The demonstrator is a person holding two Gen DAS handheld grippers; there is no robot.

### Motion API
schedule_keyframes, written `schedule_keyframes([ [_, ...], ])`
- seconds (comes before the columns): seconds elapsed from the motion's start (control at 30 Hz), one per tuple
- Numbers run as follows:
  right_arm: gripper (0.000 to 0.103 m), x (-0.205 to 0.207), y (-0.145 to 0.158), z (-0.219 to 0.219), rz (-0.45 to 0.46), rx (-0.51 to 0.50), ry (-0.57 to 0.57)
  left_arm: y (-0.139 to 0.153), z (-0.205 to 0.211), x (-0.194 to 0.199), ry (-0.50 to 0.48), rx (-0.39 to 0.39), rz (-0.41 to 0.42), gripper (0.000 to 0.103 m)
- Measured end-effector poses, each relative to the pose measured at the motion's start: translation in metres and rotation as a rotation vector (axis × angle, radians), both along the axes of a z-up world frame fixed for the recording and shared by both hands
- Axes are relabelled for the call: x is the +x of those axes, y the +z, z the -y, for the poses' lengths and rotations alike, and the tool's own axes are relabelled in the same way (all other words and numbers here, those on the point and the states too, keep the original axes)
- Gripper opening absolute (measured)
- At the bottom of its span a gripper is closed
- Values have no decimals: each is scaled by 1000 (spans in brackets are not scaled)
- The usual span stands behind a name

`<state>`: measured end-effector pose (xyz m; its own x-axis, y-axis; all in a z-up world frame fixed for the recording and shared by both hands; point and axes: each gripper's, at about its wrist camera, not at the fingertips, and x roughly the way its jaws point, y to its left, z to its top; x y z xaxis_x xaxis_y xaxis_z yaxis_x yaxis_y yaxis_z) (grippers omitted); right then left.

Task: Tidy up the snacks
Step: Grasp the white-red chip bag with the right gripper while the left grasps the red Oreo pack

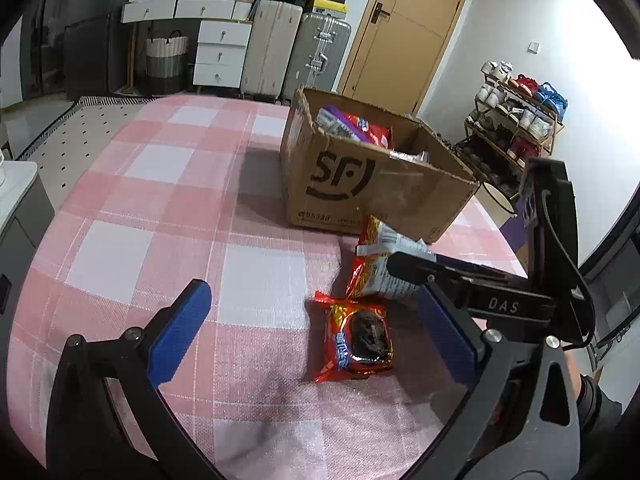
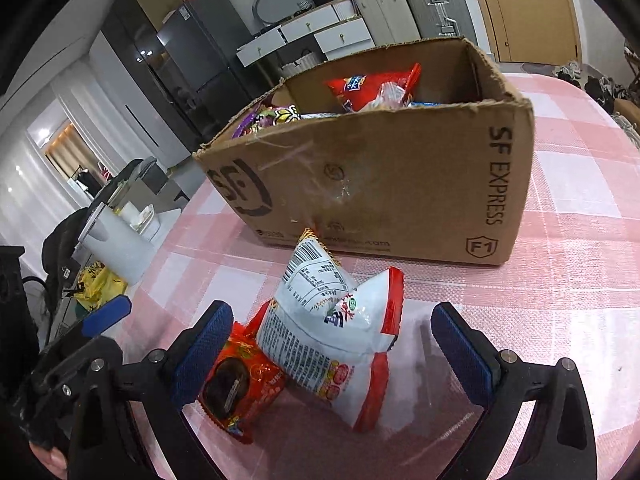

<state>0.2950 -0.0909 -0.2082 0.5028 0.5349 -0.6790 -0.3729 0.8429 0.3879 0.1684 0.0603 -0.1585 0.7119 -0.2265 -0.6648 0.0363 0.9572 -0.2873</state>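
A cardboard SF box [image 1: 360, 188] [image 2: 380, 184] stands on the pink checked tablecloth and holds several snack packs, among them a red bag [image 2: 372, 84] and a purple one [image 2: 264, 116]. In front of it lie two loose packs. An orange-red cookie packet [image 1: 356, 340] [image 2: 240, 388] lies flat between the blue fingers of my left gripper [image 1: 312, 312], which is open and not touching it. A puffed white-and-red snack bag [image 1: 380, 268] [image 2: 332, 332] leans partly on that packet. My right gripper [image 2: 332, 314] is open around the bag.
The tablecloth [image 1: 160, 200] runs wide to the left of the box. A white jug-like container [image 2: 116, 244] stands past the table's left edge. Farther back are a shoe rack [image 1: 520, 120], suitcases [image 1: 296, 52], white drawers [image 1: 220, 52] and a wooden door [image 1: 404, 28].
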Motion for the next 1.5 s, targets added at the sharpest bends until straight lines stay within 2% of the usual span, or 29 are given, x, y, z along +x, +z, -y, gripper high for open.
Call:
schedule_keyframes([
  [0.07,88,1,-2,-4,-3,-6,5,-1,-3,-1,0,-6,-10,102],
  [0.13,80,3,-5,-6,-11,-17,9,-3,-3,-1,-1,-6,-16,102],
  [0.2,77,3,-8,-8,-14,-12,18,-4,-2,-1,-7,-2,-21,102],
  [0.3,64,2,-10,-11,-17,-16,35,-3,-2,-3,-7,3,-18,102],
  [0.47,57,-3,-11,-16,-7,-23,51,-4,-2,-4,-1,3,-23,102],
  [1.0,55,-15,-1,3,19,41,27,0,4,-11,1,31,-29,102],
  [1.5,55,-52,35,52,95,88,-33,-12,28,0,-41,79,-80,102],
])
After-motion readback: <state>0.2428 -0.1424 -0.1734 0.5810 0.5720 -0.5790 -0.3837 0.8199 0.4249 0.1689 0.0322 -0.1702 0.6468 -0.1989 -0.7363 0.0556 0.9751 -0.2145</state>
